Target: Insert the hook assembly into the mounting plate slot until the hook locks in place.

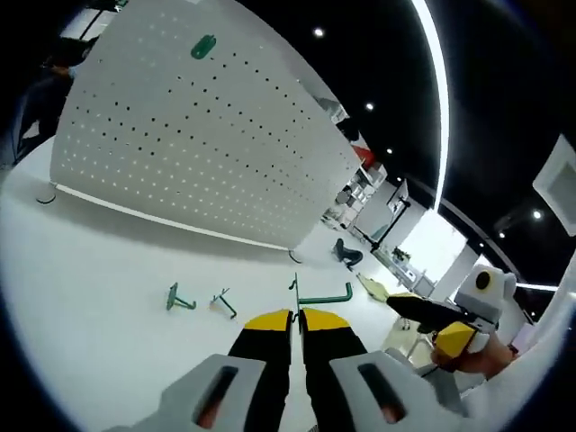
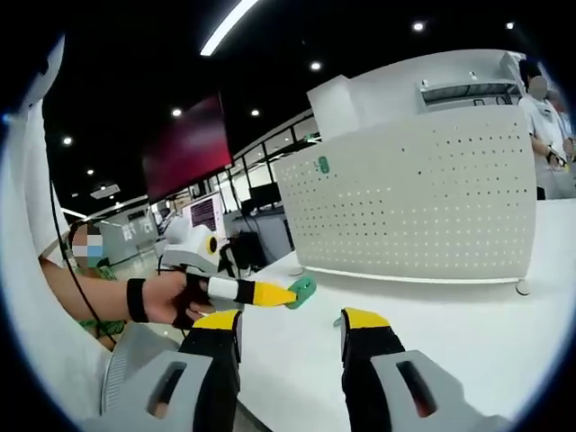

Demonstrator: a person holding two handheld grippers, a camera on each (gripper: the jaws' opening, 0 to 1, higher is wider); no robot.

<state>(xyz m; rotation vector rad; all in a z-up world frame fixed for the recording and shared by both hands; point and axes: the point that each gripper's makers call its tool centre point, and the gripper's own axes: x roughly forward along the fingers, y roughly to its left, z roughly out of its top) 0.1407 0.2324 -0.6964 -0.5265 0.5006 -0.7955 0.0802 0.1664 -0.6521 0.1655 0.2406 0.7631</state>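
Note:
The white perforated mounting plate (image 1: 198,144) stands upright on the white table (image 1: 99,270), with one green hook (image 1: 203,45) seated near its top. My left gripper (image 1: 296,317) is low over the table, short of the plate, its yellow-tipped jaws shut on a green hook assembly (image 1: 324,294) whose arm sticks out to the right. In the right gripper view that left gripper (image 2: 270,293) comes in from the left in a person's hand, with the green hook assembly (image 2: 301,290) at its tip. My right gripper (image 2: 290,319) is open and holds nothing, facing the mounting plate (image 2: 414,198).
Two loose green hooks (image 1: 180,300) (image 1: 223,303) lie on the table left of my left jaws. The right gripper (image 1: 441,324) enters from the right. A person (image 2: 540,108) stands behind the plate's right end. Office desks lie beyond the table.

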